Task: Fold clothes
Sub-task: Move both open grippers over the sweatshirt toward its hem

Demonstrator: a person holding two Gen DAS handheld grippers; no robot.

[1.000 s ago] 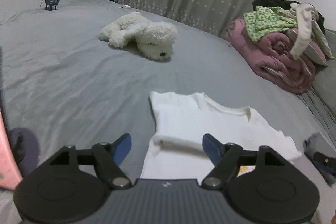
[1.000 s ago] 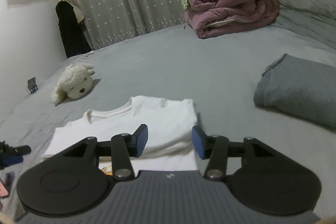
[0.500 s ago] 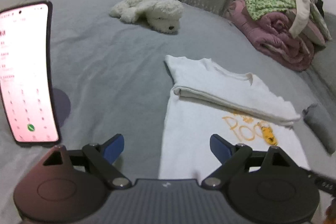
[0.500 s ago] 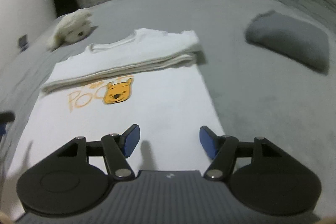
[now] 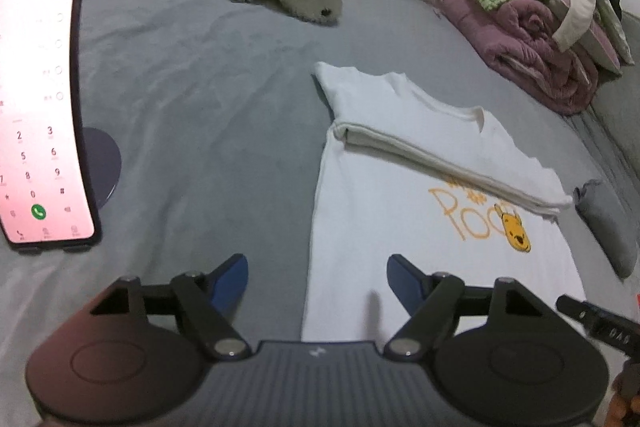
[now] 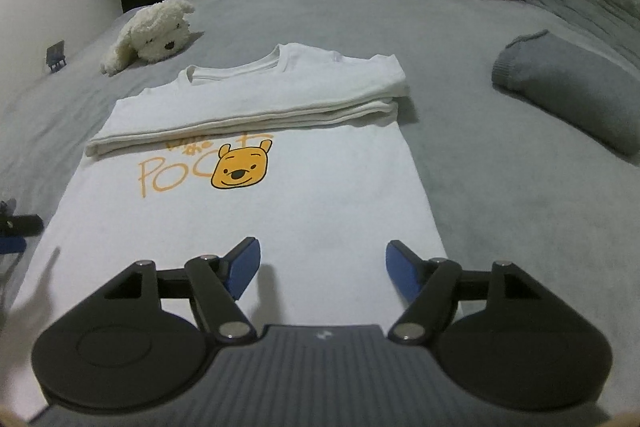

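- While the white T-shirt (image 6: 256,211) lies flat on the grey bed (image 6: 460,155), its upper part with the collar is already doubled over into a neat band across the chest, just above the yellow bear print (image 6: 241,167).
- Both long sides look straight, so I judge the sleeves to be tucked in; the fold is probably past its middle.
- What seems left is to bring the lower half, the part nearest both cameras, up over the band, and then perhaps to stack the shirt.
- Spread wide and carrying nothing, the left gripper (image 5: 317,281) hangs over the shirt's near left edge; whether its fingers touch the cloth I cannot tell.
- Equally wide apart, the right gripper (image 6: 322,269) hovers over the near right part of the hem, nothing between its blue pads (image 6: 245,269).
- Off to the side lie a plush dog (image 6: 150,35), a phone (image 5: 40,99), a grey bundle (image 6: 568,87) and a pink blanket pile (image 5: 528,39).
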